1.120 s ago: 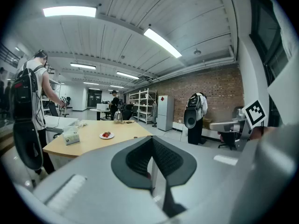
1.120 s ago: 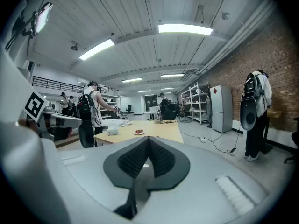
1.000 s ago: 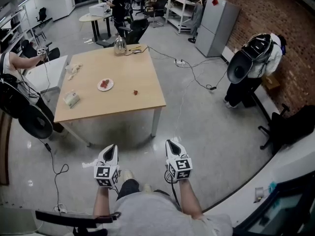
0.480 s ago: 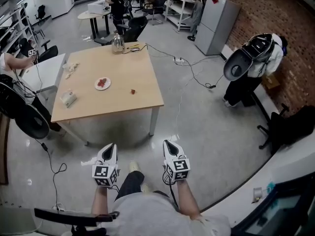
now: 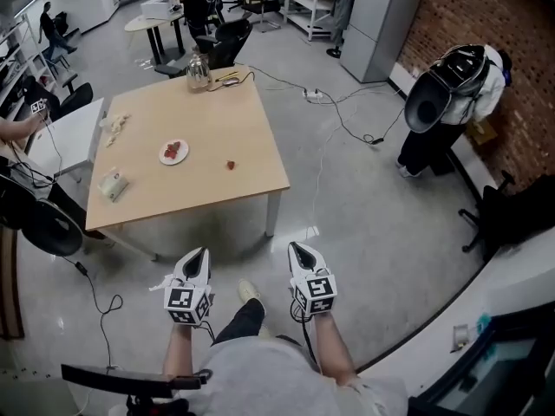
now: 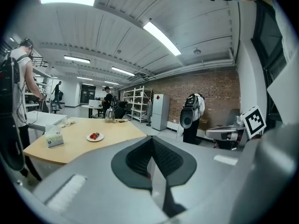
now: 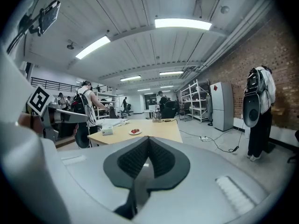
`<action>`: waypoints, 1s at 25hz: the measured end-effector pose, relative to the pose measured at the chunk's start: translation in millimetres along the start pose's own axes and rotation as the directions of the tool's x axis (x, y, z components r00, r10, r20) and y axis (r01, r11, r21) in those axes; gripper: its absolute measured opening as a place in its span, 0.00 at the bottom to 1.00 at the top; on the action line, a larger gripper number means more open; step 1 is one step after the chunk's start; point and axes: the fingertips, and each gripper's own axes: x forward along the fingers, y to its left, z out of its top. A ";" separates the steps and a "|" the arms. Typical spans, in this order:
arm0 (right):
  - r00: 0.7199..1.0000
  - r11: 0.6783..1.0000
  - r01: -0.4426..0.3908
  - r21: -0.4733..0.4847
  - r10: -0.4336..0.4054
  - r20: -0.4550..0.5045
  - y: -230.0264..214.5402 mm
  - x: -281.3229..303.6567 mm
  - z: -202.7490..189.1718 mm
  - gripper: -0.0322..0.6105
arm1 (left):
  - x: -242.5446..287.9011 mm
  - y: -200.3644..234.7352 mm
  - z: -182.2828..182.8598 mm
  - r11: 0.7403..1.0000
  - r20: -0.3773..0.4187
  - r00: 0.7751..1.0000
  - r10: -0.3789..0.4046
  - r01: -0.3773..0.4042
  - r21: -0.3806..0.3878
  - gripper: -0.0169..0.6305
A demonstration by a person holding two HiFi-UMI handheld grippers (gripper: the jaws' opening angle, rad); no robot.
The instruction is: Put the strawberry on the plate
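Head view looks steeply down on a light wooden bench [image 5: 227, 111] standing on a grey floor [image 5: 373, 224]. The strawberry [image 5: 231, 165] lies alone on the bare bench top, to the right of the plate [image 5: 164, 156] and apart from it, nearer the bench's right edge. The white plate already carries a few red pieces of fruit. A tissue box [image 5: 113, 184] sits near the bench's left front corner, and a kettle [image 5: 199, 72] stands at the far edge with a cable trailing off across the floor.

Both tools are held low over the floor, close to the person's body and well apart from the bench. The left tongs [image 5: 199, 256] are clenched: in the left gripper view the two ribbed dark pads meet along one line with nothing between them. The right tongs [image 5: 297, 249] are clenched likewise, pads together and empty in the right gripper view. Both gripper views face the bench, with the plate small in the distance.

At the right, by the brick wall, another person [image 5: 455, 94] stands bent forward, carrying a large backpack.
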 end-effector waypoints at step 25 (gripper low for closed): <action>0.995 0.994 -0.095 -0.054 0.095 -0.012 -30.1 189.8 68.5 0.06 | 131.8 117.1 53.9 0.997 0.025 0.997 0.073 -0.072 -0.034 0.06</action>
